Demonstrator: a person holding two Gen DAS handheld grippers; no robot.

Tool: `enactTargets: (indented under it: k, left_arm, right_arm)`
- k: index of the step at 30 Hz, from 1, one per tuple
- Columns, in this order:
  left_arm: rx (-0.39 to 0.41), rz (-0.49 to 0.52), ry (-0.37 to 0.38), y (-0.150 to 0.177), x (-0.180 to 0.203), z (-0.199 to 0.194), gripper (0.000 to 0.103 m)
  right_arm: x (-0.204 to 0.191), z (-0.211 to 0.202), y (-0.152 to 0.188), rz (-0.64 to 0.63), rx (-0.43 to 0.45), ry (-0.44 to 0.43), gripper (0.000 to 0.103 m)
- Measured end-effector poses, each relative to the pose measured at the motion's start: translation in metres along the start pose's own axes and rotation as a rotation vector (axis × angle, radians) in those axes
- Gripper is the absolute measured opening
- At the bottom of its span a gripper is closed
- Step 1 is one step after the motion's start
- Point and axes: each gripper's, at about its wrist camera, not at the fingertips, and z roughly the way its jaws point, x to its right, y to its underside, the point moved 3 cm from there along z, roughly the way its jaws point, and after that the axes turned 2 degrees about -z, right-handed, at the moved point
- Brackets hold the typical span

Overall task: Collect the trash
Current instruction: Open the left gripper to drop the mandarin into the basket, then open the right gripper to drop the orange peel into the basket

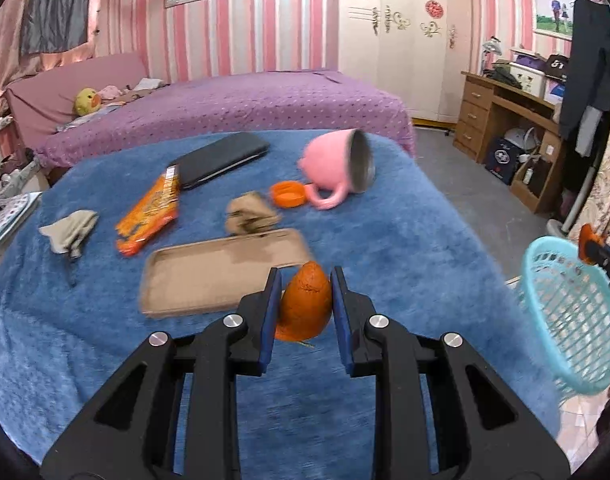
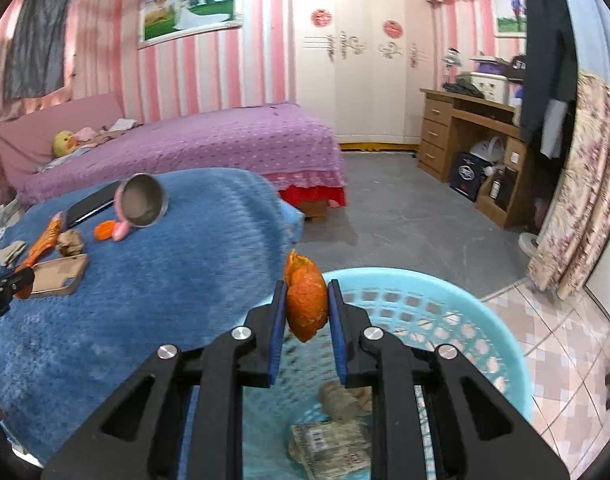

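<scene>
Fuzzy blue fleece blanket (image 1: 385,248); perforated turquoise plastic basket (image 2: 465,292); pink mug (image 1: 331,166) lined with dull metal; rough matt orange peel (image 2: 307,300).

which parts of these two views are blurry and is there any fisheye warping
Left wrist view: motion blur smears the cardboard tray and pink mug; the left gripper and its orange peel stay sharp. Right wrist view: the blue blanket is smeared; the basket rim bows; dark corners ring both.

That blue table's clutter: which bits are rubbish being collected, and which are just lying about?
Job: orange peel pieces held in the left and right fingers, light-blue plastic basket, crumpled brown paper, orange snack wrapper.

Lying about: pink mug, black phone, tan phone case.
</scene>
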Motion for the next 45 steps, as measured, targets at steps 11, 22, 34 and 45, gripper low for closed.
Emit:
enactTargets:
  k: [11, 22, 34, 45]
  left_arm:
    - [-0.004, 0.080, 0.121, 0.000, 0.107, 0.013, 0.024]
    - [-0.029, 0.183, 0.235, 0.019, 0.202, 0.017, 0.024]
    - [-0.012, 0.216, 0.246, 0.018, 0.216, 0.011, 0.066]
    - [0.031, 0.157, 0.129, -0.004, 0.170, 0.012, 0.095]
  right_arm:
    - [0.057, 0.006, 0.011, 0.028, -0.024, 0.110, 0.021]
    - [0.113, 0.000, 0.024, 0.130, -0.033, 0.159, 0.021]
    - [0.121, -0.009, 0.028, 0.166, -0.008, 0.148, 0.021]
    - [0.110, -0.009, 0.023, 0.145, 0.000, 0.130, 0.021]
